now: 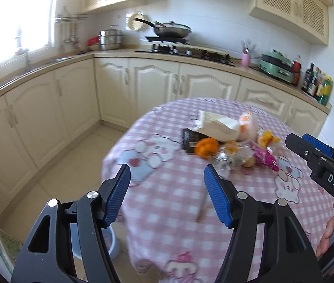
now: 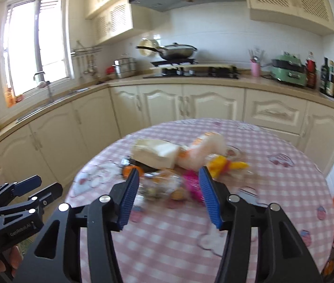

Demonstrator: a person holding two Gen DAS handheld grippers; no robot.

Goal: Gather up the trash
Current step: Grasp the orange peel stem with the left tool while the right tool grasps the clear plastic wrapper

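Trash lies heaped near the middle of the round table, on a pink checked cloth: a cream paper bag, an orange peel or fruit, a pink wrapper, a yellow wrapper and crumpled clear plastic. Left gripper hangs over the near-left table edge, jaws spread, holding nothing. Right gripper points at the heap, jaws likewise spread and empty, apparently still short of it. Both views are blurred, so exact clearances cannot be judged. Likely hazards: a closing pinch may catch the cloth with the thin wrappers and drag the pile; slippery plastic may slide out of the pads; a push on the heap may scatter light pieces off the edge.
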